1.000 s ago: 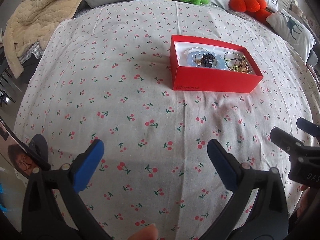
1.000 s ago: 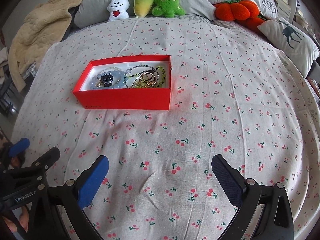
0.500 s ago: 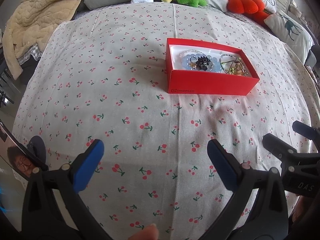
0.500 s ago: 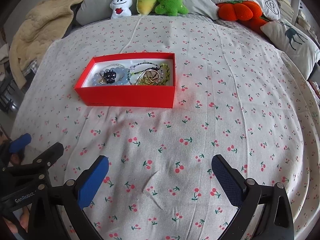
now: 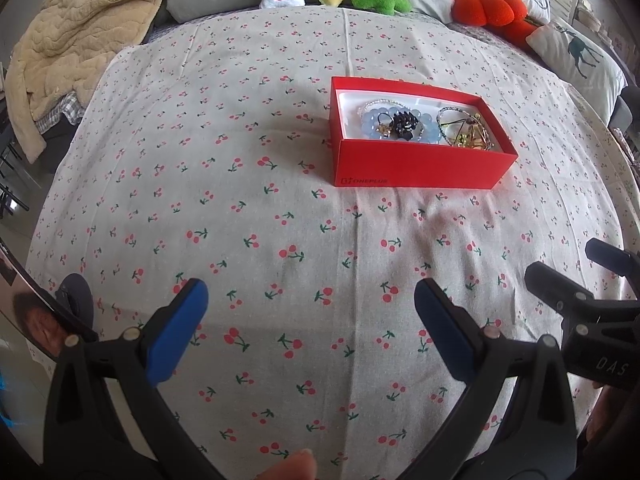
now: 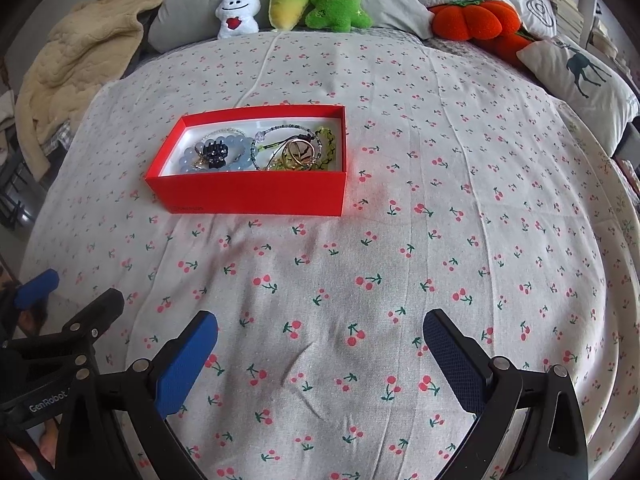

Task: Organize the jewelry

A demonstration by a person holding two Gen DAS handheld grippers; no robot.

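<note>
An open red box sits on the cherry-print bedspread. Inside lie a blue bead bracelet, a black hair claw, thin bead strands, a green bracelet and gold rings. My left gripper is open and empty, well short of the box. My right gripper is open and empty, near the bed's front. Each gripper shows at the edge of the other's view.
Plush toys line the grey pillow at the back. An orange pumpkin cushion and a deer pillow lie at the back right. A beige blanket is heaped at the back left. The bedspread drops off at the sides.
Both grippers have drawn back and risen slightly, so the box sits a little farther off in both views. Both jaws stayed open.
</note>
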